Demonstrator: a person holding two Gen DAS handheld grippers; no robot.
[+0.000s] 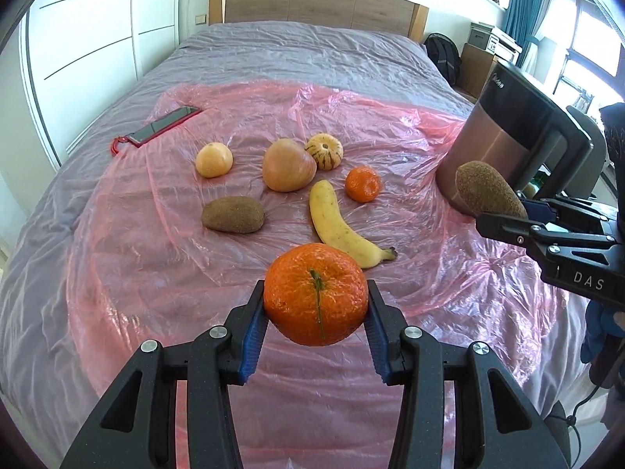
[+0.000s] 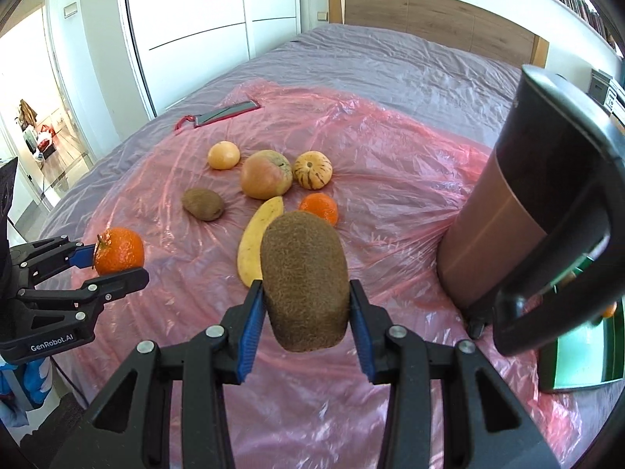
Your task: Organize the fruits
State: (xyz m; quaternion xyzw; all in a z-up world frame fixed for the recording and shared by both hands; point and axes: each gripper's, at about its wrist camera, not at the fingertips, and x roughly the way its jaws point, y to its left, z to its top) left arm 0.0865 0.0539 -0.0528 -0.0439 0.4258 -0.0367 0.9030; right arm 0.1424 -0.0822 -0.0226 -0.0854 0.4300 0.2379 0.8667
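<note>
Left wrist view: your left gripper (image 1: 316,305) has its jaws spread about a fruit's width and clamped on a large orange (image 1: 315,294), blue pads (image 1: 256,326) pressed to both sides, stem toward the camera, held above the pink plastic sheet (image 1: 429,293).
Right wrist view: your right gripper (image 2: 306,305) has its jaws parted to a kiwi's width and gripping a kiwi (image 2: 304,281) upright, clear of the sheet.
Kiwis, count: two, one in your right gripper and one lying on the sheet at the left (image 1: 233,214).
Oranges, count: two, the large one you hold and a small one (image 1: 363,183) right of the banana's far end.
Banana, count: one (image 1: 340,224), lying in the middle, its stem end nearest you.
Other fruit, left to right: one pale yellow round fruit (image 1: 214,160), one apple (image 1: 288,165), one striped yellow melon (image 1: 324,151), in a row at the far side.
Far left: a red phone (image 1: 164,125) lies on the sheet's edge.
Right: a copper and black jug (image 1: 504,136) stands on the sheet, with a green box (image 2: 586,351) just beside it.
</note>
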